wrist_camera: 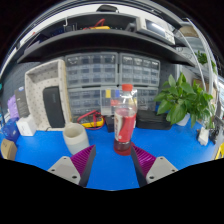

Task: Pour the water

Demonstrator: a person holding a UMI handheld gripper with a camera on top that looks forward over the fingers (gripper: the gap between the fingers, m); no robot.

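Note:
A clear plastic bottle (124, 120) with a red cap and red liquid in it stands upright on the blue table (110, 170), just ahead of my fingers. A cream ribbed cup (76, 137) stands to its left. My gripper (113, 160) is open; its purple pads (83, 160) flank bare blue table, and nothing is held between them. The bottle's base sits a little beyond the fingertips, slightly right of the midline.
A green potted plant (188, 100) stands at the right. A white chair-like frame (47, 92) and a purple container (15, 107) are at the left. Grey drawer cabinets (95, 75) and shelves line the back. Yellow and red cables (91, 120) lie behind the cup.

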